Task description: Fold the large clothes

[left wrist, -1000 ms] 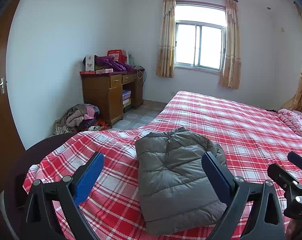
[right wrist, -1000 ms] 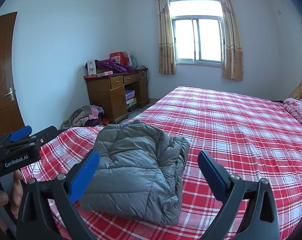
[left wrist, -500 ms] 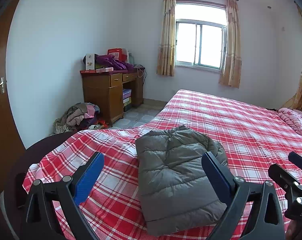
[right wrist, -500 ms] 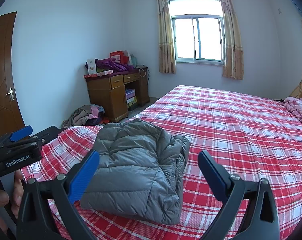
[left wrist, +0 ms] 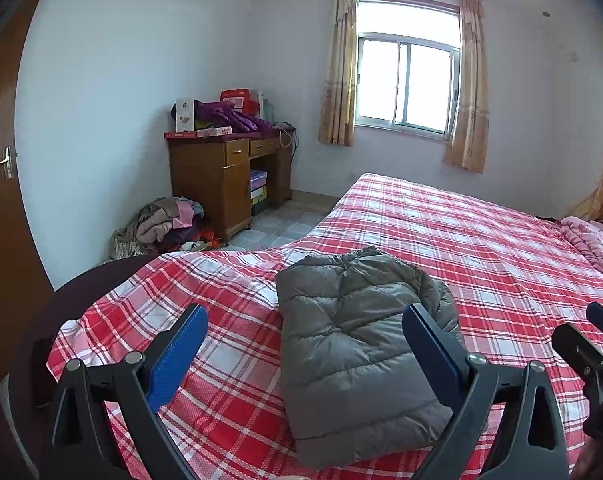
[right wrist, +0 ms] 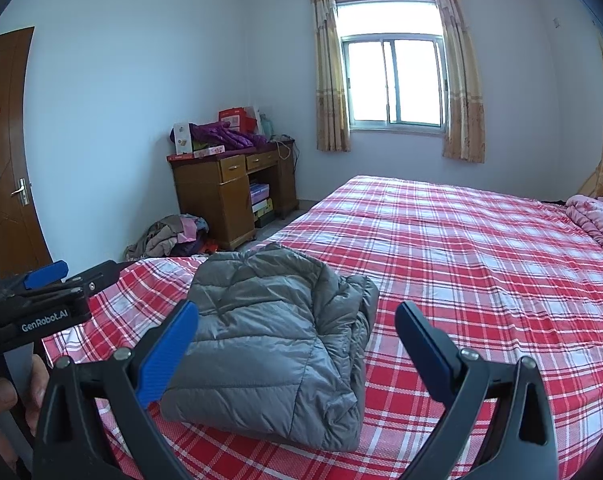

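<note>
A grey quilted puffer jacket [left wrist: 353, 340] lies folded into a compact rectangle near the foot of the bed with the red plaid sheet [left wrist: 481, 248]; it also shows in the right wrist view [right wrist: 273, 328]. My left gripper [left wrist: 305, 336] is open and empty, held above the bed just short of the jacket. My right gripper [right wrist: 297, 332] is open and empty too, hovering to the jacket's right. Neither touches the cloth. The right gripper's side shows at the left view's right edge [left wrist: 593, 352], the left gripper at the right view's left edge [right wrist: 41, 300].
A wooden desk [left wrist: 225, 176] with boxes and purple clothes stands by the far wall. A pile of clothes [left wrist: 161, 224] lies on the floor beside it. A pink quilt [left wrist: 593, 240] lies at the bed's far right. A brown door [right wrist: 5, 152] is at left.
Both grippers stay open and nearly still; the views shift only slightly. The folded jacket has not moved.
</note>
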`<state>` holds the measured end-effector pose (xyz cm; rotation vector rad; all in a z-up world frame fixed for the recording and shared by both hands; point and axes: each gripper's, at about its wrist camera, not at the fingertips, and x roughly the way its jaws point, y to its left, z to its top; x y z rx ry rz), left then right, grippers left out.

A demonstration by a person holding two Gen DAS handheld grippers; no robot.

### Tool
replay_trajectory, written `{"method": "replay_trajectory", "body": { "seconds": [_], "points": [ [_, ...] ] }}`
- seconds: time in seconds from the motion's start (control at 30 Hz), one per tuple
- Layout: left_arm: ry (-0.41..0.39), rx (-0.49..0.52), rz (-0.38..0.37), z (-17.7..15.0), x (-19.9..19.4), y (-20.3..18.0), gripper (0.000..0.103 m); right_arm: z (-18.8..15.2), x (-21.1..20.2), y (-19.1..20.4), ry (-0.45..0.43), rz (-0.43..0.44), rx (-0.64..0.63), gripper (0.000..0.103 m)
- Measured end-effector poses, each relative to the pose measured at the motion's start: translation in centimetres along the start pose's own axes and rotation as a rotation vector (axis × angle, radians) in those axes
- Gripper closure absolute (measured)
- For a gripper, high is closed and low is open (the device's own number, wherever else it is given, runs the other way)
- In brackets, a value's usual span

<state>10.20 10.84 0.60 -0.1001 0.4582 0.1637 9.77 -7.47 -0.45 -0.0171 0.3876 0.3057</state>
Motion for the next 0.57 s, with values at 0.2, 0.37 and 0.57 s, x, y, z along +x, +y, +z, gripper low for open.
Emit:
{"method": "replay_trajectory", "body": {
  "seconds": [0.2, 0.37, 0.57],
  "points": [
    [0.014, 0.016, -0.003, -0.2, 0.26, -0.25, 0.005, 0.27, -0.35, -0.06, -0.02, 0.007, -0.003, 0.0],
    [0.019, 0.027, -0.005, -0.31, 0.63, -0.34, 0.005, 0.1, -0.13, -0.11, -0.012, 0.009, -0.006, 0.0],
    [0.004, 0.044, -0.016, -0.5, 0.64, -0.78, 0.005, -0.08, 0.23, -0.26, -0.002, 0.01, -0.008, 0.0]
  ]
}}
